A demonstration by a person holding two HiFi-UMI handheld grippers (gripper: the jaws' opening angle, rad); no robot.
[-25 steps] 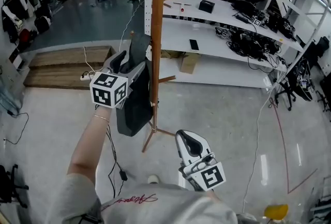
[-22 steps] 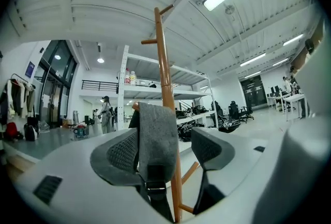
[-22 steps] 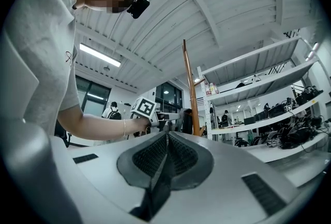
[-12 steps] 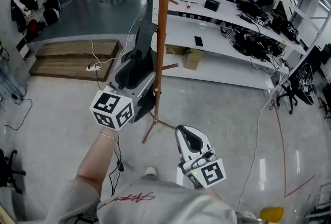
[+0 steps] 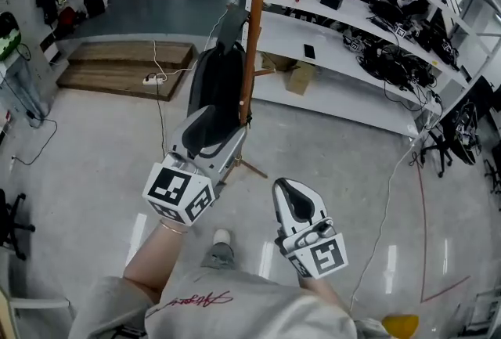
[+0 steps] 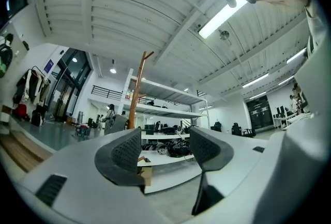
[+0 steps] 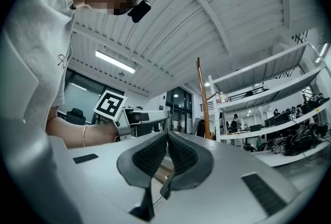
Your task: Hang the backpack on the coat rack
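The backpack point(image 5: 218, 87) hangs on the coat rack point(image 5: 254, 24), left of its pole; the shelves point(image 5: 344, 55) stand behind at right. We hold the left gripper point(image 5: 210, 132) just before the backpack, the right gripper point(image 5: 297, 203) at its right.

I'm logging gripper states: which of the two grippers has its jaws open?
The left gripper: its jaws stand well apart with nothing between them. The right gripper differs, its jaws pressed together.

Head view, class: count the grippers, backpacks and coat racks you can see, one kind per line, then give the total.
grippers: 2, the left gripper and the right gripper
backpack: 1
coat rack: 1
total: 4
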